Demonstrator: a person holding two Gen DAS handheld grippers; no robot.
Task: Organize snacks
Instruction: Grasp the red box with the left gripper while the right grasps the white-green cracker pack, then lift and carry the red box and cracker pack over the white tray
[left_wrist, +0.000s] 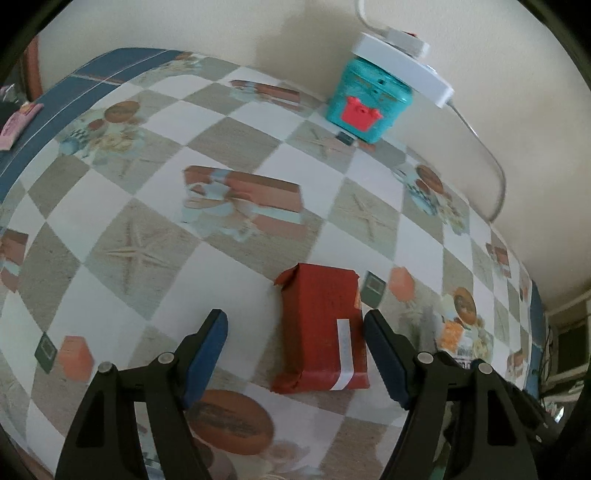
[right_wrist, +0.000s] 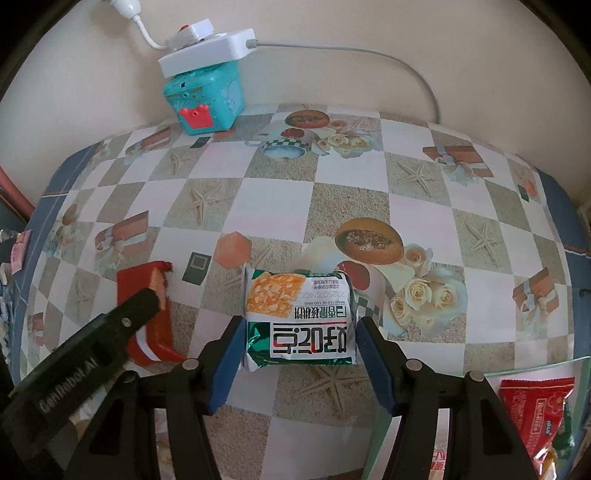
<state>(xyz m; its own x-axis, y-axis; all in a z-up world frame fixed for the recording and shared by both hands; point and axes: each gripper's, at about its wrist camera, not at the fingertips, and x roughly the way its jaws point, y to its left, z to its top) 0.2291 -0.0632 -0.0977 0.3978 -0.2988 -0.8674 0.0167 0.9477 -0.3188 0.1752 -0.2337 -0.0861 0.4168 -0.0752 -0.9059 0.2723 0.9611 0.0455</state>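
The right gripper clamps a green-and-white snack pack on the checked tablecloth; the left gripper stands part open around a red packet, only its right pad touching; farther back a teal box sits by the wall

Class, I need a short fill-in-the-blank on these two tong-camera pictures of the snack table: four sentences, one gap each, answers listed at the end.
1. The right tongs grip a green and white ____ packet.
2. The snack between the left tongs is wrapped in ____ paper.
3. The white power strip rests on top of a ____ toy box.
4. The tablecloth has a ____ pattern.

Answers: biscuit; red; teal; checkered
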